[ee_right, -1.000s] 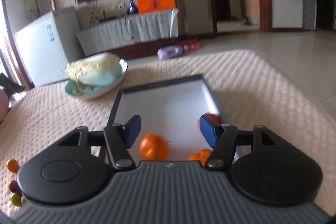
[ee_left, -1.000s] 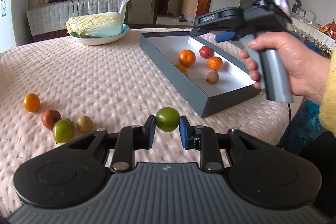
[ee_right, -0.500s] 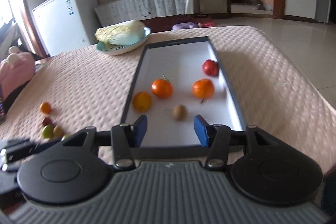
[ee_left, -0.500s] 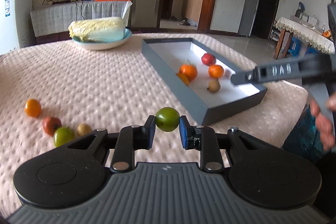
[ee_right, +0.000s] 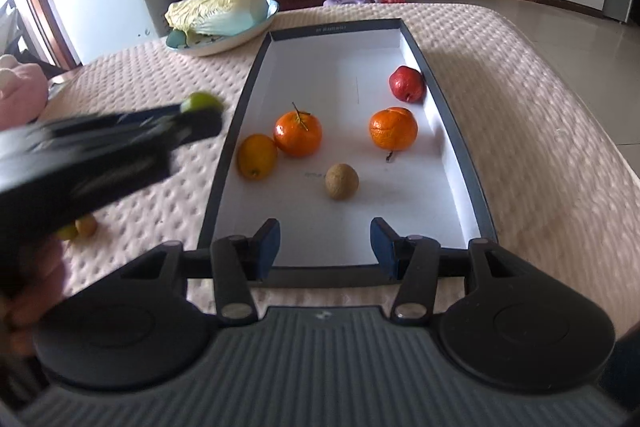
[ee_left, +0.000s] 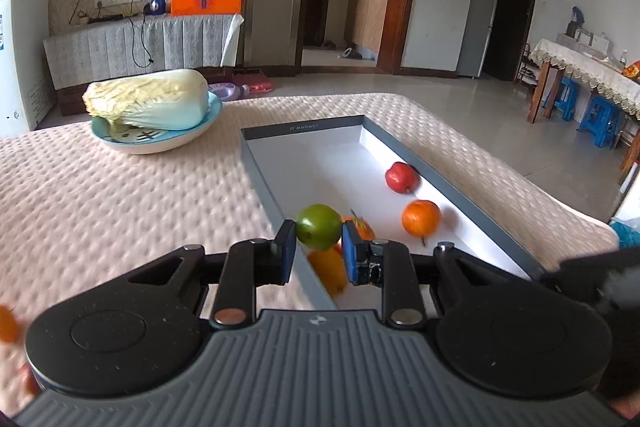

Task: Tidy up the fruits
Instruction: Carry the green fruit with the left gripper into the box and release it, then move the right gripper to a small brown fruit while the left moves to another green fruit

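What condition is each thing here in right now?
Left tongs: clamped on green fruit.
Right tongs: open, nothing between them.
Box: lidless, holding five fruits.
Cabbage: lying in bowl.

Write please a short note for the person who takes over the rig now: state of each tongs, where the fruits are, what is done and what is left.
Left tongs: shut on the green fruit, held in the air at the left rim of the gray box, not released.
Right tongs: open, nothing between the pads, at the near end of the box.
Done: five fruits lie in the box: red fruit, two oranges, yellow-orange fruit, brown fruit.
Left: drop the green fruit in the box, then fetch the small fruits on the tablecloth at the left; they are partly hidden, so I cannot count them.
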Available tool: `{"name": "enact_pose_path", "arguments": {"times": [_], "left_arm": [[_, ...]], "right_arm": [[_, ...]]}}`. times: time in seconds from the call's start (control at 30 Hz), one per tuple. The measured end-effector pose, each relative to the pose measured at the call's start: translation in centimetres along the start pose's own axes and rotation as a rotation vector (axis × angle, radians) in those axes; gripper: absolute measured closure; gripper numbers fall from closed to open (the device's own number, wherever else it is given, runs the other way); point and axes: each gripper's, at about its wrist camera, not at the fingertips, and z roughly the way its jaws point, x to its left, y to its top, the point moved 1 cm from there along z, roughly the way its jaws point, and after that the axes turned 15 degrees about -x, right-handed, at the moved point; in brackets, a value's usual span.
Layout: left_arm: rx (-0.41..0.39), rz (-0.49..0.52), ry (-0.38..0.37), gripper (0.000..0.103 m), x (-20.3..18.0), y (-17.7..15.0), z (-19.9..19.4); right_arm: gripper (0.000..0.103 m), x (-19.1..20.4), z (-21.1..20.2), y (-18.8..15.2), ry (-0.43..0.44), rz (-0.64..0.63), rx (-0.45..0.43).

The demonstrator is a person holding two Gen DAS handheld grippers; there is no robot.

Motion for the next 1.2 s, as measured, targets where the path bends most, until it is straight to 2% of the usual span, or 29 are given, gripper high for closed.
{"name": "enact_pose_path", "arguments": {"times": [0.17,0.47,0.5,0.57,0.6,0.63,0.87,1.03,1.2], "left_arm": [[0.028,0.003,0.007,0.074,-0.6,-0.5,4.4],[0.031,0.010,0.015,0.073,-1.1,-0.3,8.9],[0.029,0.014,0.022,0.071,-1.1,-0.1,9.0],[0.011,0.020,0.025,0.056,-1.1,0.3,8.8],[-0.002,0.023,0.026,0.048,-1.0,0.5,8.5],[-0.013,0.028,0.026,0.045,-1.0,0.7,8.2],[-0.036,0.037,0.036,0.045,-0.2,1.8,4.1],[-0.043,0.016,0.044,0.045,1.1,1.5,-1.9],[-0.023,0.020,0.039,0.045,1.2,-0.4,-8.5]], "right_arm": [[0.050,-0.2,0.7,0.1,0.005,-0.014,0.020],[0.050,-0.4,1.2,0.1,0.006,-0.030,0.035],[0.050,-0.4,1.2,0.2,0.006,-0.028,0.035],[0.050,-0.3,1.3,0.2,0.005,-0.026,0.036],[0.050,-0.3,1.3,0.3,0.005,-0.025,0.035],[0.050,-0.2,1.4,0.3,0.006,-0.025,0.035],[0.050,-0.2,1.4,0.7,0.006,-0.014,0.016],[0.050,-1.2,1.1,1.0,-0.015,0.044,-0.009],[0.050,-1.6,0.6,1.1,-0.018,0.082,-0.040]]}}
